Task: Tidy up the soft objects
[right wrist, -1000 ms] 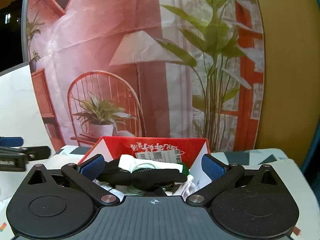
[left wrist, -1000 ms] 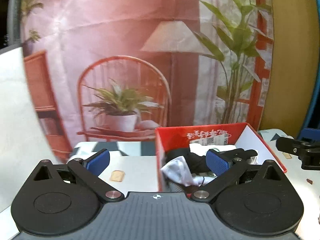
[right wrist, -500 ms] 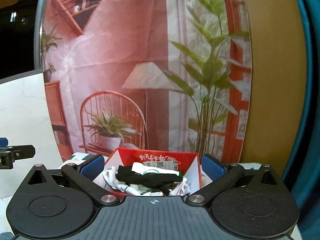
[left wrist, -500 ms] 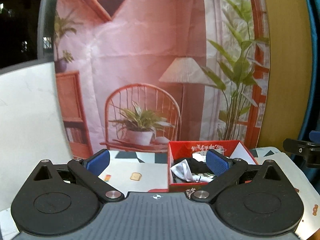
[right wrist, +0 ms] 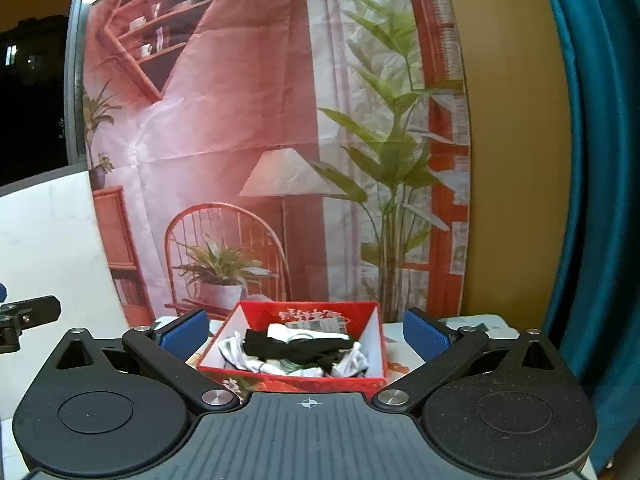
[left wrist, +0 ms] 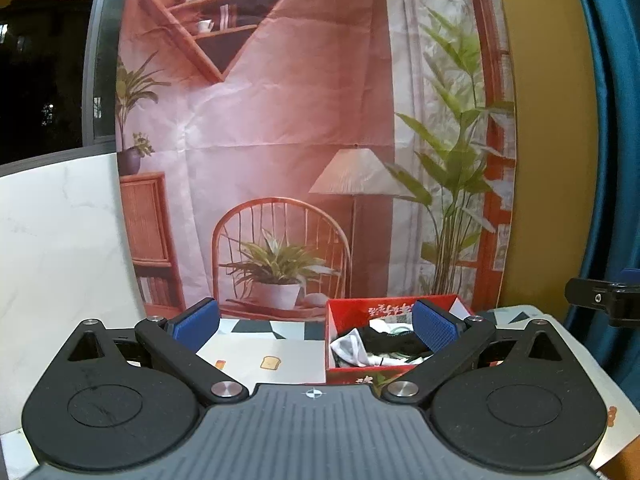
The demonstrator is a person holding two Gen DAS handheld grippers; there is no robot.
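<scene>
Left wrist view: the left gripper (left wrist: pixel 316 326) has its blue pads (left wrist: pixel 196 322) spread wide with nothing between them. The red box (left wrist: pixel 360 376) stands on the table (left wrist: pixel 272 354) at about 1 o'clock from the gripper's centre, its right part hidden behind the right pad. Inside lie the socks (left wrist: pixel 380 346), a mixed heap of black and white pieces. At 3 o'clock, the black tip of the other gripper enters from the frame edge, cut off.

Right wrist view: the right gripper (right wrist: pixel 306 332) is likewise wide open and empty. The red box (right wrist: pixel 292 378) sits at 12 o'clock, framed between the two pads and touching neither. A black sock (right wrist: pixel 298 346) drapes across white ones in the heap. At 9 o'clock the tip of the left gripper (right wrist: pixel 28 314) shows, cut off by the edge.

Compared with half a second ago, both cameras sit farther back from the box, which appears smaller and lower, and more of the printed backdrop (left wrist: pixel 280 140), including its shelves, is visible. The jaw openings are unchanged.

How many socks are in the heap cannot be made out. The label on the far inner wall of the box is too small to read, and the near table edge is hidden by each gripper's body.
</scene>
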